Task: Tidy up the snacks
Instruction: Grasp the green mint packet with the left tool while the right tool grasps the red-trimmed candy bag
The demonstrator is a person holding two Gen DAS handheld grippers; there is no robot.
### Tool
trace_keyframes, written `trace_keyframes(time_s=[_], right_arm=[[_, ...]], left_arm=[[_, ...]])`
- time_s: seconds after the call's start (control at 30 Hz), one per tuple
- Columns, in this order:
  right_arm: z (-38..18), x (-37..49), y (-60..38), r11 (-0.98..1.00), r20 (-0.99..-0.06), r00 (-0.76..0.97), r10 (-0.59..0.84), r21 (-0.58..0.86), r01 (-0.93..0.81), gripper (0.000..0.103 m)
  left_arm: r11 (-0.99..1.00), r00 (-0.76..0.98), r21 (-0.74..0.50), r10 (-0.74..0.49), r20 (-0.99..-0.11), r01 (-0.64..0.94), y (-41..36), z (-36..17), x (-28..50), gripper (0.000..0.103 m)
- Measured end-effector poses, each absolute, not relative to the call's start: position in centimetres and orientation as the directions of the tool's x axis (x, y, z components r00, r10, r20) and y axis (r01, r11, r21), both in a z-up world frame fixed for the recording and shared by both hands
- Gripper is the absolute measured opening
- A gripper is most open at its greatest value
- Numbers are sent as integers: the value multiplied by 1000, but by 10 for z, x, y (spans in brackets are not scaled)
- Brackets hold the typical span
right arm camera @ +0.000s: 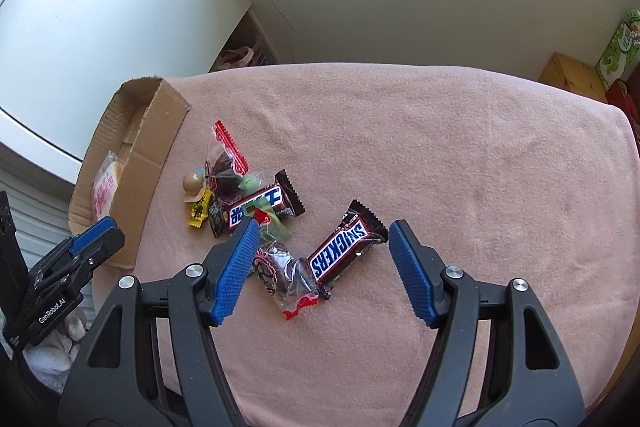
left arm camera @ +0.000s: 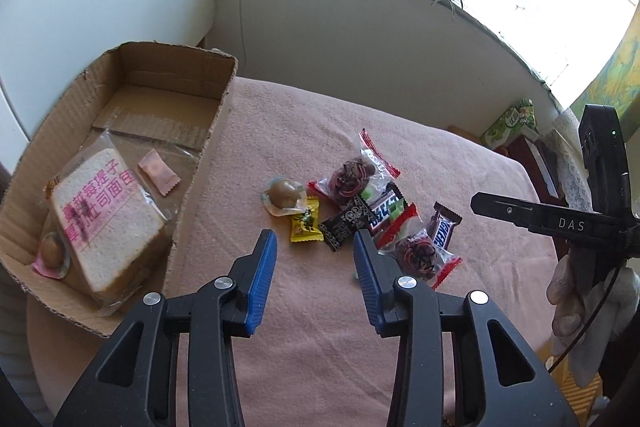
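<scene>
Leaving bare blanket (right arm camera: 460,155) beyond the snacks (right arm camera: 256,203).

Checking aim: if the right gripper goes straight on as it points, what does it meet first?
Probably the Snickers bar, lying between the open right gripper fingers, partly over a clear-wrapped dark snack. Depth is uncertain.

Readable lettering
"SNICKERS" is printed on the chocolate bar (right arm camera: 347,248); "GenRobot.AI" is marked on the left gripper (right arm camera: 94,235); "DAS" on the right gripper's body (left arm camera: 572,225).
</scene>
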State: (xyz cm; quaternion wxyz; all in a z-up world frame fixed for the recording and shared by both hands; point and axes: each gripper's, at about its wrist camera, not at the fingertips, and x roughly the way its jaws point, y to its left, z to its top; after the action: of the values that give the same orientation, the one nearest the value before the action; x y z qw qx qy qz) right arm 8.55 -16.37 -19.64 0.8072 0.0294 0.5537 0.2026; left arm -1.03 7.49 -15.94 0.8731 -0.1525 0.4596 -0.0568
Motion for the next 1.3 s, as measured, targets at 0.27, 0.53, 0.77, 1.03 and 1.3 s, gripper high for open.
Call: trace_keyframes(time_s=[0.27,0.53,0.77,1.03,1.3], right_arm=[[-217,64,-122,811,-895,180,407,264,-522,44],[-242,66,-103,790,-925,132,356,223,-571,36],[-251,72,-103,784,-927,104,361,241,-573,36],[-254,75,-111,765,-920,65,387,281,-580,37],[-263,77,-111,767,-920,36,390,303,-566,42]], left_arm=[[932,474,-357,-346,-810,69,43,-181,0,24],[926,405,-347,-377,-833,150,20,-195,8,24],[923,365,-329,-382,-849,201,6,-207,16,24],[925,355,-261,-351,-866,277,-8,-212,21,24],[916,331,-203,-322,-887,346,-20,-220,40,25]])
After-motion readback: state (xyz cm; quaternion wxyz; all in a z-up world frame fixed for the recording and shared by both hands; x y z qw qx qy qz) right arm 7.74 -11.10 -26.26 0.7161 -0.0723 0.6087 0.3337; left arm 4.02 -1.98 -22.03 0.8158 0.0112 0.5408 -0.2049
